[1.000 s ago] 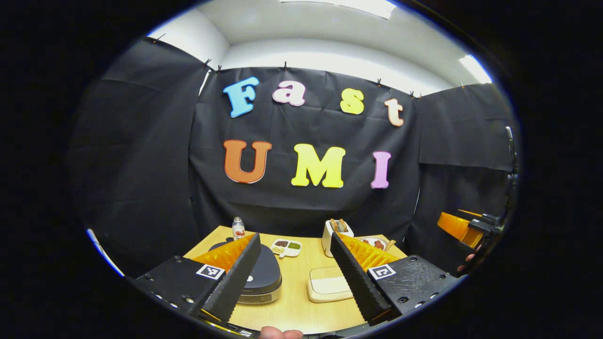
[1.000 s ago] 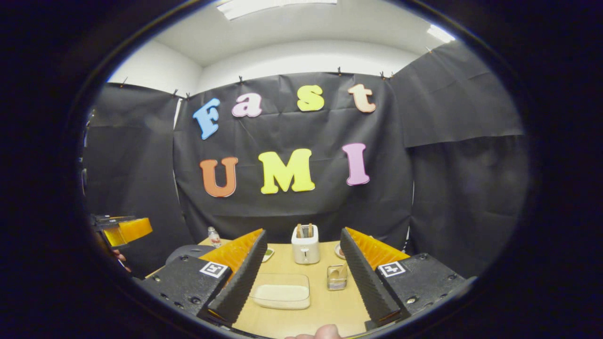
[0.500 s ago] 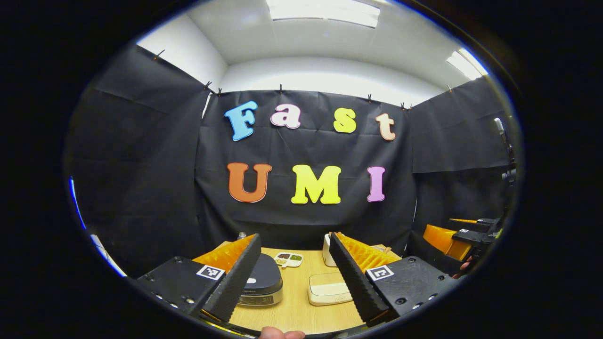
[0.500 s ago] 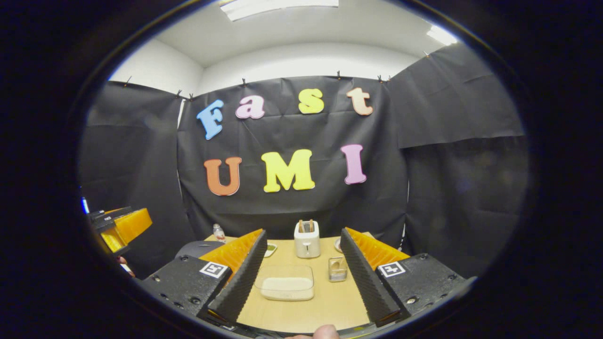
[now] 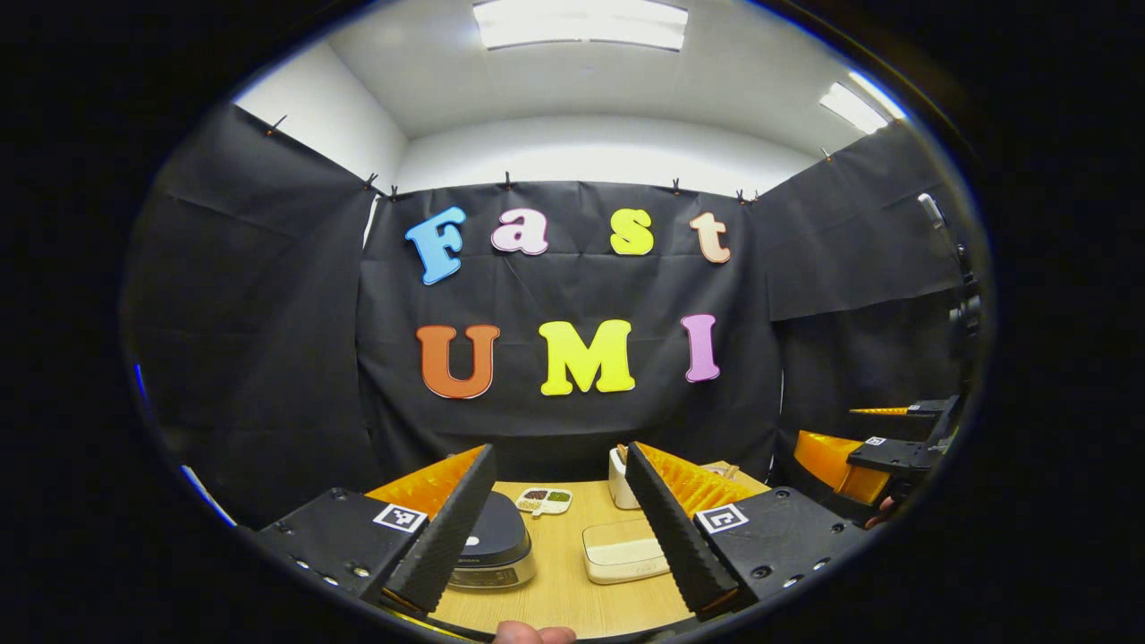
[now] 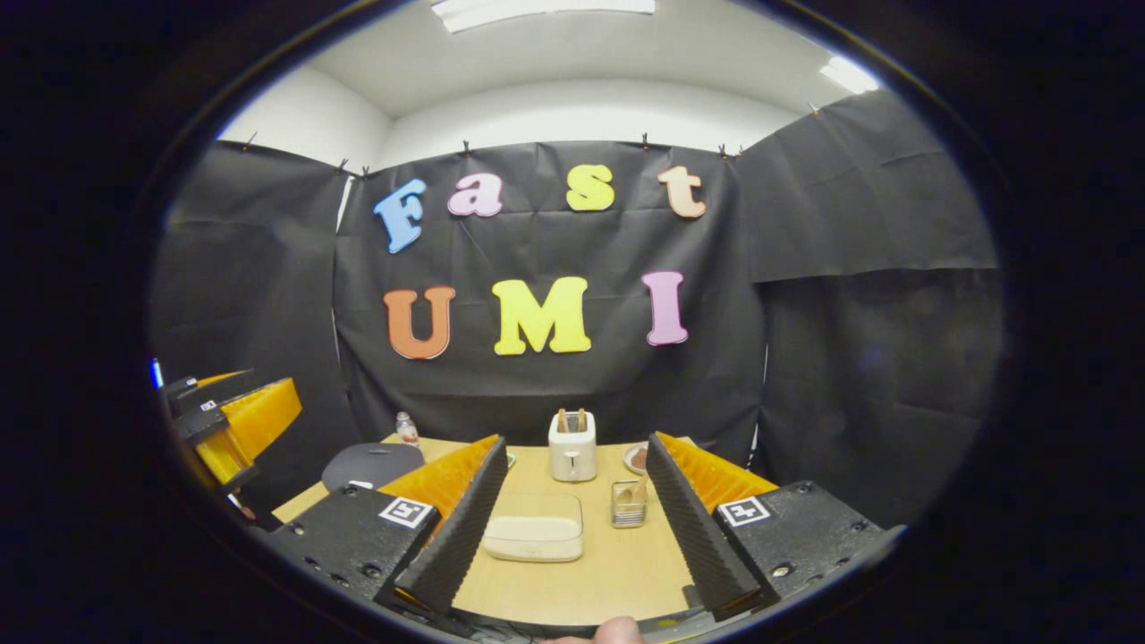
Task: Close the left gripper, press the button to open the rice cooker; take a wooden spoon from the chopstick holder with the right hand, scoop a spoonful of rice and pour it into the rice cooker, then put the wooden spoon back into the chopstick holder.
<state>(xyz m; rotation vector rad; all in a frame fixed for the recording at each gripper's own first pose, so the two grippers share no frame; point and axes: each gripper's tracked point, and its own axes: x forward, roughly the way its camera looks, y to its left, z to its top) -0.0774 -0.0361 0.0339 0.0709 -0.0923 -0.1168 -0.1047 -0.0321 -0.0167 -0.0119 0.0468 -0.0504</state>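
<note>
The dark rice cooker (image 5: 494, 539) sits lid-down on the wooden table, low in the left gripper view, partly behind my left gripper's left finger. My left gripper (image 5: 559, 454) hovers open above the table's near side with nothing in it. In the right gripper view the cooker (image 6: 371, 465) is at the left, a clear box of rice (image 6: 534, 537) lies in the middle, and the chopstick holder (image 6: 629, 504) with the wooden spoon stands just right of it. My right gripper (image 6: 574, 443) is open and empty, well short of the holder.
A white toaster (image 6: 572, 447) stands at the back of the table (image 6: 581, 581), with a small bottle (image 6: 407, 427) back left and a plate (image 6: 637, 458) back right. A divided sauce dish (image 5: 544, 500) lies behind the cooker. Black cloth walls close in three sides.
Both views have tilted up and drawn back, so the table things look lower and smaller. Both grippers stay open and empty.
</note>
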